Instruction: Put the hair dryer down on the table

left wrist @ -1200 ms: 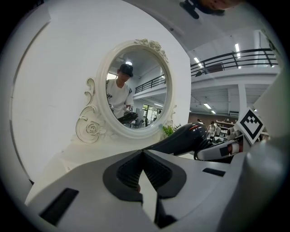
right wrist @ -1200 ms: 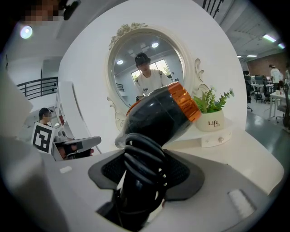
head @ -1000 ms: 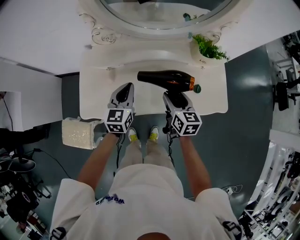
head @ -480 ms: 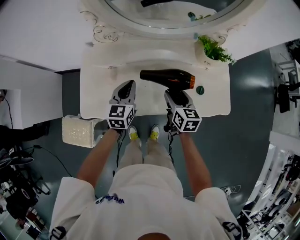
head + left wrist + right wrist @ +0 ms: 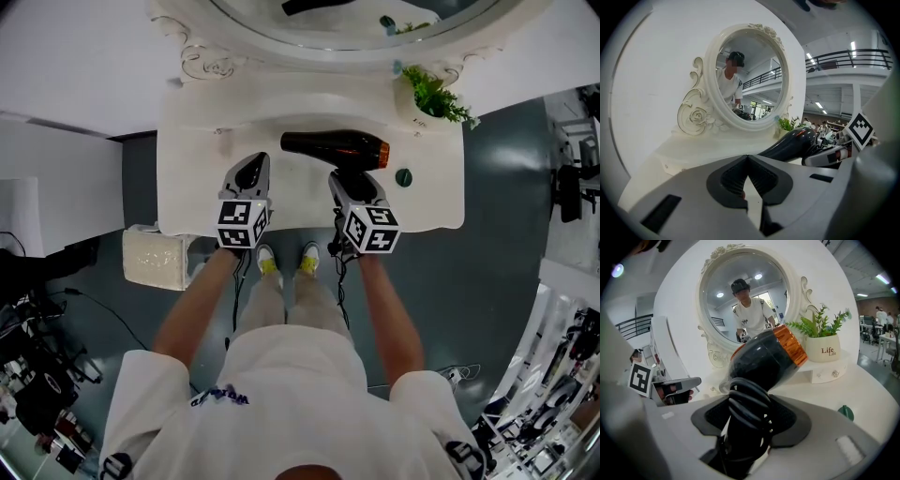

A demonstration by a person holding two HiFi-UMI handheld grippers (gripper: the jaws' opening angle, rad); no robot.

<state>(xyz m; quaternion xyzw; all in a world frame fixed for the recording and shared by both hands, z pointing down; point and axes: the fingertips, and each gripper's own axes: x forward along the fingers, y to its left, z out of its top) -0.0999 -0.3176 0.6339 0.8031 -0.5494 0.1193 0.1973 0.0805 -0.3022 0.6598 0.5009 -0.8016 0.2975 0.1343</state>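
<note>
The black hair dryer with an orange band at its right end lies crosswise over the white dressing table. My right gripper is shut on its handle, which has the cord wound round it. In the right gripper view the barrel tilts up to the right, just above the tabletop; I cannot tell whether it touches. My left gripper hovers beside it on the left, shut and empty, its pads meeting at the tips. From the left gripper view the dryer shows at the right.
A round ornate mirror stands at the table's back. A potted plant sits at the back right on a small raised shelf. A small green thing lies on the table right of the dryer. On the floor at the left is a white box.
Both grippers have sunk toward the tabletop and shifted slightly toward the mirror. The dryer went along in the right gripper, its orange end now farther from the green thing.
</note>
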